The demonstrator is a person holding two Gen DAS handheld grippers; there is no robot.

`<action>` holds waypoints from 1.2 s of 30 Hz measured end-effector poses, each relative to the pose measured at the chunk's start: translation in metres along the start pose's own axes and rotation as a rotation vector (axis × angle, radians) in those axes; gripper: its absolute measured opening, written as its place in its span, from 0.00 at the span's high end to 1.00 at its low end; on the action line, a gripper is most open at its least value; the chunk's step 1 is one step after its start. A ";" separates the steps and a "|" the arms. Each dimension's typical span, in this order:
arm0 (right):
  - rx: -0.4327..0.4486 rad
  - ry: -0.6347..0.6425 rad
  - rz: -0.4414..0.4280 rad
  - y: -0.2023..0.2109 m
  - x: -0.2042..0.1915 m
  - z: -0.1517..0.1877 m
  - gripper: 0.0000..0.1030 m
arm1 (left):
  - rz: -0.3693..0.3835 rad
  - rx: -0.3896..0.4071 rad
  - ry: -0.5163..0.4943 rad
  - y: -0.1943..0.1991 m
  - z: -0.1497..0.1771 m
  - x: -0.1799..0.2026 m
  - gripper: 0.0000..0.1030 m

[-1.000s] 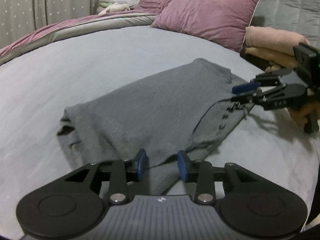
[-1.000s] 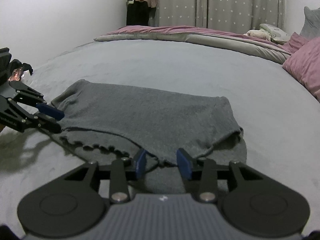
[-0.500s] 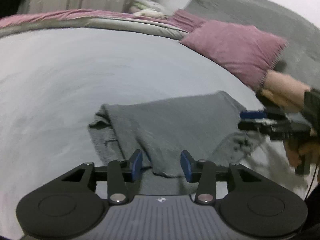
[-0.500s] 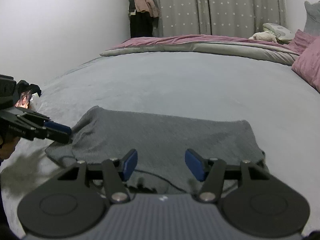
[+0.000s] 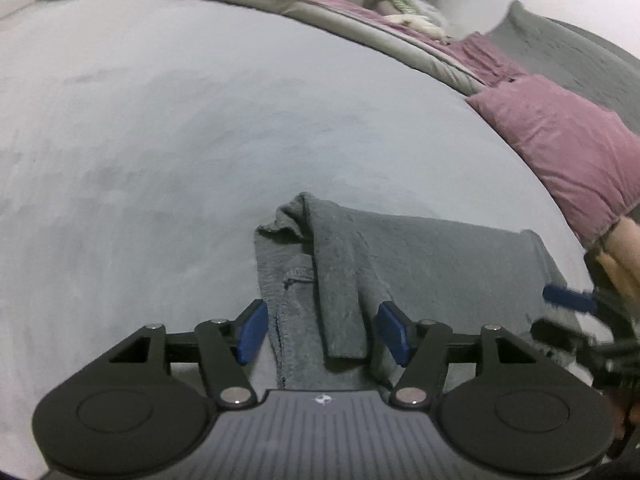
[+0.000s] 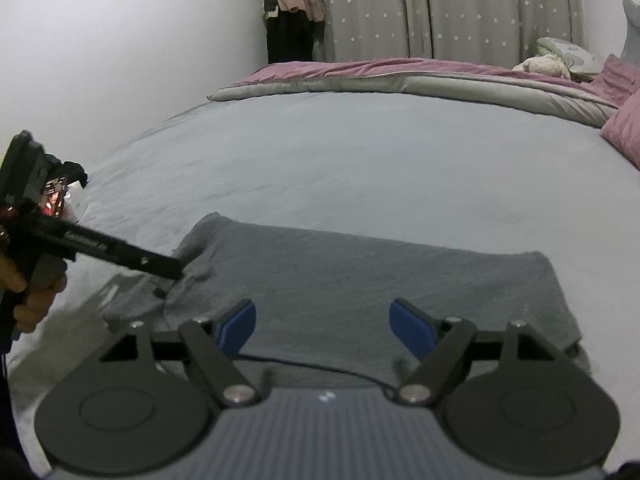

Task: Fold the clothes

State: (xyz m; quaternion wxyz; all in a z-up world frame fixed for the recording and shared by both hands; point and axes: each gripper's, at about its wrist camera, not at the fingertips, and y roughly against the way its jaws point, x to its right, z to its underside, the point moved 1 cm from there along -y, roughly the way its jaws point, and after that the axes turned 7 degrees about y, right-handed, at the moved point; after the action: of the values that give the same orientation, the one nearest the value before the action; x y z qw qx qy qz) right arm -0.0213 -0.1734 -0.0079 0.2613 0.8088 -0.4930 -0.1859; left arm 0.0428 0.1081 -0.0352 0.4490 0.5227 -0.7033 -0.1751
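A grey knitted garment lies folded into a broad strip on the grey bedspread, on the side of the bed away from the rolled grey-and-mauve duvet, with the mauve pillow off beyond one end of the strip.

The left gripper hangs low over one end of the garment, jaws spread wide and holding nothing — between its blue pads a narrow flap of the knit lies doubled over the layer beneath, and a bunched corner sits just past that. Seen from the right wrist, this gripper reaches in over the same end of the garment, with a hand around its grip.

The right gripper hovers above the long near edge of the garment, jaws likewise wide apart and empty. A thin dark cord trails across the cloth just below its pads. In the left wrist view it shows blurred at the garment's other end.

By the starred curtains dark and pink clothes hang.
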 end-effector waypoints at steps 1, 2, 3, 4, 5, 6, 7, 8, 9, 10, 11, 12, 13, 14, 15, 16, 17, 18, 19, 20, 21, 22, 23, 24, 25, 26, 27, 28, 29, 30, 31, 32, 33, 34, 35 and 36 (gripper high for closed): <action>-0.003 0.000 -0.005 -0.001 -0.002 0.000 0.24 | -0.002 -0.004 0.014 -0.001 -0.001 -0.001 0.40; -0.005 0.002 -0.006 -0.002 -0.005 0.000 0.24 | -0.004 -0.006 0.026 -0.002 -0.001 -0.001 0.40; -0.008 0.005 -0.006 -0.004 -0.008 0.001 0.24 | -0.003 -0.007 0.041 -0.002 -0.002 -0.003 0.40; -0.011 0.007 -0.007 -0.006 -0.010 0.001 0.24 | -0.001 -0.009 0.056 -0.002 -0.002 -0.005 0.40; -0.013 0.009 -0.009 -0.007 -0.012 0.001 0.24 | 0.002 -0.009 0.072 -0.002 -0.004 -0.007 0.40; -0.016 0.012 -0.012 -0.008 -0.015 0.001 0.24 | 0.006 -0.010 0.088 -0.002 -0.006 -0.009 0.40; -0.018 0.015 -0.014 -0.010 -0.017 0.001 0.24 | 0.006 -0.008 0.103 -0.001 -0.007 -0.012 0.40; -0.020 0.022 -0.017 -0.011 -0.020 0.001 0.24 | 0.004 -0.006 0.118 -0.001 -0.007 -0.014 0.40; -0.022 0.029 -0.020 -0.012 -0.022 0.000 0.24 | 0.003 -0.005 0.130 0.000 -0.008 -0.016 0.40; -0.024 0.032 -0.024 -0.014 -0.024 0.000 0.24 | 0.003 -0.004 0.139 0.001 -0.009 -0.018 0.40; -0.025 0.036 -0.029 -0.015 -0.027 0.000 0.23 | 0.004 -0.004 0.145 0.001 -0.009 -0.019 0.40; -0.025 0.038 -0.033 -0.016 -0.029 -0.001 0.23 | 0.004 -0.003 0.151 0.002 -0.009 -0.021 0.40; -0.025 0.041 -0.037 -0.017 -0.031 -0.001 0.23 | 0.002 -0.003 0.152 0.003 -0.009 -0.021 0.40; -0.025 0.045 -0.041 -0.017 -0.034 -0.002 0.23 | 0.000 -0.002 0.153 0.003 -0.009 -0.022 0.40; -0.024 0.050 -0.045 -0.018 -0.037 -0.004 0.23 | -0.003 -0.002 0.154 0.004 -0.009 -0.023 0.40; -0.023 0.055 -0.049 -0.019 -0.040 -0.005 0.23 | -0.004 -0.002 0.156 0.005 -0.009 -0.023 0.40; -0.022 0.059 -0.053 -0.019 -0.043 -0.006 0.23 | -0.005 -0.002 0.157 0.005 -0.009 -0.023 0.40; -0.021 0.064 -0.057 -0.020 -0.046 -0.008 0.23 | -0.007 -0.003 0.163 0.007 -0.009 -0.025 0.40; -0.018 0.077 -0.060 -0.020 -0.051 -0.009 0.22 | -0.008 -0.004 0.168 0.007 -0.009 -0.027 0.40; -0.015 0.087 -0.061 -0.021 -0.054 -0.010 0.22 | -0.007 -0.005 0.173 0.008 -0.009 -0.028 0.40; -0.012 0.096 -0.062 -0.021 -0.058 -0.011 0.22 | -0.005 -0.006 0.178 0.009 -0.009 -0.029 0.40; -0.009 0.101 -0.064 -0.021 -0.060 -0.012 0.22 | -0.005 -0.006 0.182 0.010 -0.009 -0.031 0.40; -0.005 0.099 -0.067 -0.021 -0.062 -0.014 0.22 | -0.004 -0.006 0.186 0.011 -0.008 -0.032 0.40; 0.000 0.096 -0.070 -0.022 -0.064 -0.016 0.22 | -0.003 -0.007 0.189 0.012 -0.008 -0.033 0.40; 0.004 0.093 -0.073 -0.022 -0.066 -0.018 0.22 | -0.002 -0.008 0.192 0.013 -0.008 -0.034 0.40; 0.009 0.085 -0.078 -0.023 -0.066 -0.019 0.22 | 0.001 -0.009 0.198 0.014 -0.008 -0.036 0.40; 0.013 0.076 -0.083 -0.023 -0.067 -0.021 0.22 | 0.004 -0.009 0.207 0.015 -0.008 -0.038 0.40; 0.017 0.066 -0.091 -0.024 -0.067 -0.022 0.22 | 0.008 -0.010 0.218 0.016 -0.008 -0.040 0.40; 0.020 0.064 -0.097 -0.024 -0.068 -0.023 0.22 | 0.012 -0.010 0.231 0.016 -0.008 -0.043 0.40; 0.023 0.061 -0.102 -0.024 -0.069 -0.024 0.22 | 0.016 -0.010 0.244 0.016 -0.008 -0.045 0.40; 0.025 0.068 -0.104 -0.025 -0.071 -0.024 0.22 | 0.017 -0.011 0.248 0.016 -0.008 -0.046 0.40; 0.025 0.075 -0.107 -0.026 -0.075 -0.025 0.22 | 0.019 -0.011 0.253 0.017 -0.008 -0.047 0.40; 0.026 0.083 -0.110 -0.027 -0.079 -0.025 0.22 | 0.020 -0.012 0.257 0.017 -0.008 -0.048 0.40; 0.026 0.088 -0.116 -0.028 -0.083 -0.025 0.22 | 0.022 -0.012 0.262 0.017 -0.008 -0.049 0.40; 0.025 0.091 -0.123 -0.030 -0.087 -0.025 0.22 | 0.023 -0.013 0.266 0.018 -0.008 -0.050 0.40; 0.022 0.093 -0.132 -0.032 -0.090 -0.024 0.22 | 0.022 -0.013 0.265 0.018 -0.008 -0.050 0.40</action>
State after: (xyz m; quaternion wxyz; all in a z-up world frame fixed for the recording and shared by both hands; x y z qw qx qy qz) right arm -0.0254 -0.0753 -0.0039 0.2622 0.8500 -0.4281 -0.1597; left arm 0.0413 0.1616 -0.0403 0.5431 0.5305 -0.6424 -0.1042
